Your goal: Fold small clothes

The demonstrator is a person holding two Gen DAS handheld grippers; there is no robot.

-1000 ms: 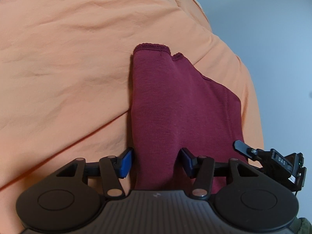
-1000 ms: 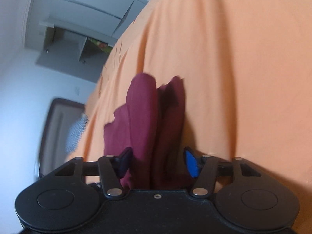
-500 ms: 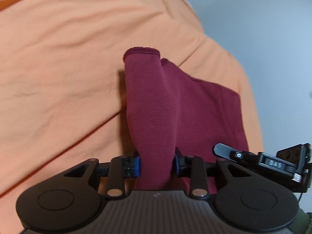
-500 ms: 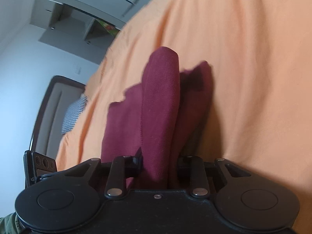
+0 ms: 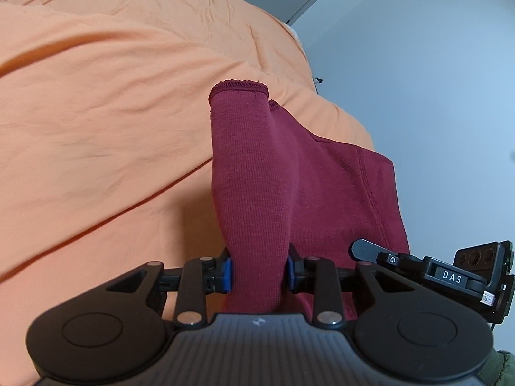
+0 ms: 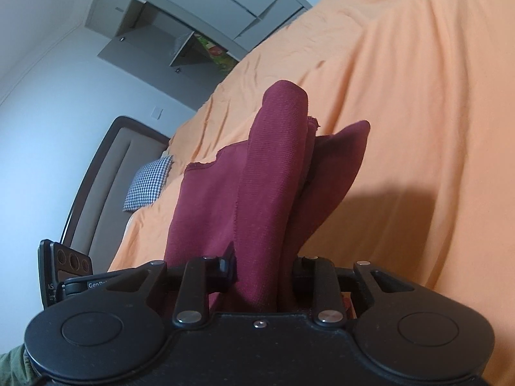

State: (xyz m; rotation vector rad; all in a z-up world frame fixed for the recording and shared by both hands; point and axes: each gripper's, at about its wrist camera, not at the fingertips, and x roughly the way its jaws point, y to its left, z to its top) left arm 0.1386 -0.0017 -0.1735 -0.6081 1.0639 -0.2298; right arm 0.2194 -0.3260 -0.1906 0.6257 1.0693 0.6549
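Both grippers, L [image 5: 259,272] & R [image 6: 262,265], clamped on maroon garment [image 5: 257,173] (pinched edge hidden).

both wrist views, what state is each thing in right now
left gripper: shut on the maroon garment
right gripper: shut on the maroon garment
maroon garment: bunched between both grippers, pinched into a raised ridge at each, its hemmed edge away from the cameras
orange sheet: spread out under the garment, wrinkled
checked pillow: lying by the headboard, untouched
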